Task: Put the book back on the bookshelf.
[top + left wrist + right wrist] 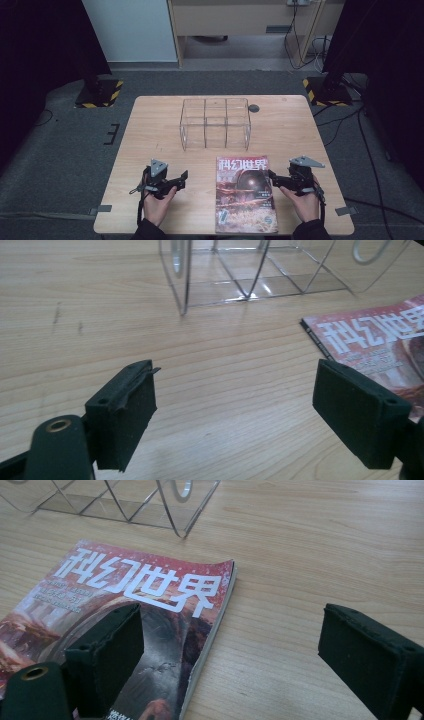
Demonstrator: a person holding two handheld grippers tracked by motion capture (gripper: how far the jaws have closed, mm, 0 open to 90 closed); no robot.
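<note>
Approach step: both claws spread, right claw [274,176] straddling magazine [245,192] edge, left claw [181,177] beside it. Next: pinch edge, lift toward rack [215,123].

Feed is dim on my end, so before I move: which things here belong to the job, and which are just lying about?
In the job:
- magazine, flat on the table between both grippers
- right gripper, open at the magazine's right edge
- left gripper, open, apart from it

Lying about, by my guess:
- clear divided organizer, empty, behind the magazine
- dark round disc on the table
</note>
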